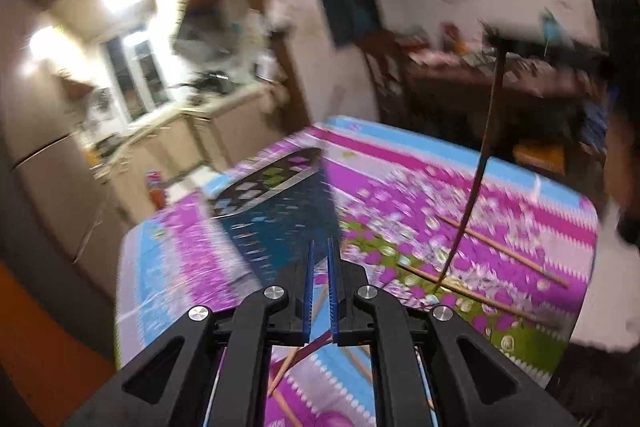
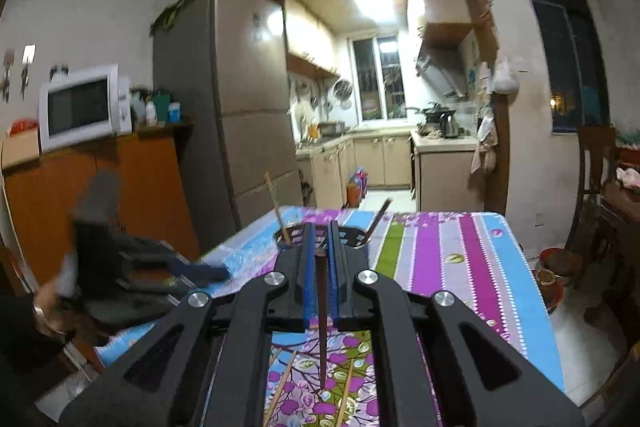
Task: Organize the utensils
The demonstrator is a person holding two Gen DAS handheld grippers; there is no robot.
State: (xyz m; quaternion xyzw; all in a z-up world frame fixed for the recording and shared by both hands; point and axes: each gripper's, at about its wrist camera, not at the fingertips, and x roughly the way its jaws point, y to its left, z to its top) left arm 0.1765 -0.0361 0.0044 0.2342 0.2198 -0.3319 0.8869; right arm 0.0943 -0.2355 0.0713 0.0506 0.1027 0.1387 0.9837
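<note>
The left tool (image 1: 321, 247), jaws nearly together and holding nothing, hangs over the floral-clothed surface (image 1: 532, 195) with the black perforated utensil holder (image 2: 348, 235) just ahead, while the right tool (image 2: 320, 233) is clamped on a dark chopstick (image 2: 322, 327) above loose wooden chopsticks (image 1: 504, 247).

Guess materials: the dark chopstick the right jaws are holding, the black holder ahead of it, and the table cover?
Dark chopstick: likely stained wood or lacquer, matte brown, thin and tapered. Holder: probably moulded plastic, black with cut-out openings in its wall; painted metal possible. Table cover: looks like printed vinyl or oilcloth, smooth with faint sheen.
</note>
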